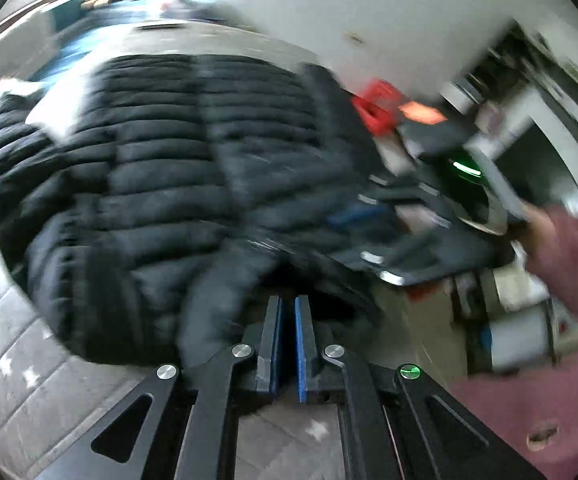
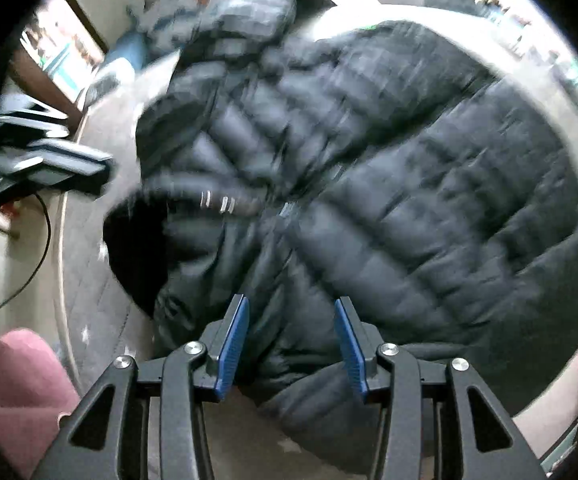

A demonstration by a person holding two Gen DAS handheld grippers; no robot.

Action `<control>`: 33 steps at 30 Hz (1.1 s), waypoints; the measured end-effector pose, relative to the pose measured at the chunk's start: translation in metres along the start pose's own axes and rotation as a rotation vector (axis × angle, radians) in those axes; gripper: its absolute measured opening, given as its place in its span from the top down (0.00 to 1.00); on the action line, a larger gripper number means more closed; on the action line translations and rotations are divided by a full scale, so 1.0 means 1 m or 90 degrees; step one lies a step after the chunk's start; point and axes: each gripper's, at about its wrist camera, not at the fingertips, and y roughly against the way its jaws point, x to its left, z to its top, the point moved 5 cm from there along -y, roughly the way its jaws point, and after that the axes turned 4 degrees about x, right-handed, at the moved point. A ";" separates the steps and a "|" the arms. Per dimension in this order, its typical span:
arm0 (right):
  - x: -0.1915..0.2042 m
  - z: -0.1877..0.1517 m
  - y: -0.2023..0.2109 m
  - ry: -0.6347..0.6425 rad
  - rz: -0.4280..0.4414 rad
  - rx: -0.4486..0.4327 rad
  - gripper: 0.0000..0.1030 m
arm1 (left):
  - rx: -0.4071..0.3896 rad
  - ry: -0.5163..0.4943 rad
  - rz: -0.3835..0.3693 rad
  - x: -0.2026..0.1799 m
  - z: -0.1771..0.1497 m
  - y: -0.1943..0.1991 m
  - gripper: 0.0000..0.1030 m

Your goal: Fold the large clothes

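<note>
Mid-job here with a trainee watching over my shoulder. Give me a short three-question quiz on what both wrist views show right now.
1. True or false: the left tongs are closed, blue pads almost together.
2. Multiple choice: the garment being folded is a) a white bedsheet, b) a black quilted puffer jacket, c) a striped towel.
3. Short answer: do the right tongs stand open or closed, and what lies in front of them?

Key
1. True. Whether a fold of jacket is pinched between them is too blurred to tell.
2. b.
3. Open, pads clearly apart, with the jacket's dark fabric in front of them, on the pale quilted surface.
</note>
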 end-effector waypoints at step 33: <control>-0.009 0.039 0.008 -0.032 0.020 -0.070 0.49 | 0.072 -0.011 -0.059 0.001 -0.049 -0.007 0.93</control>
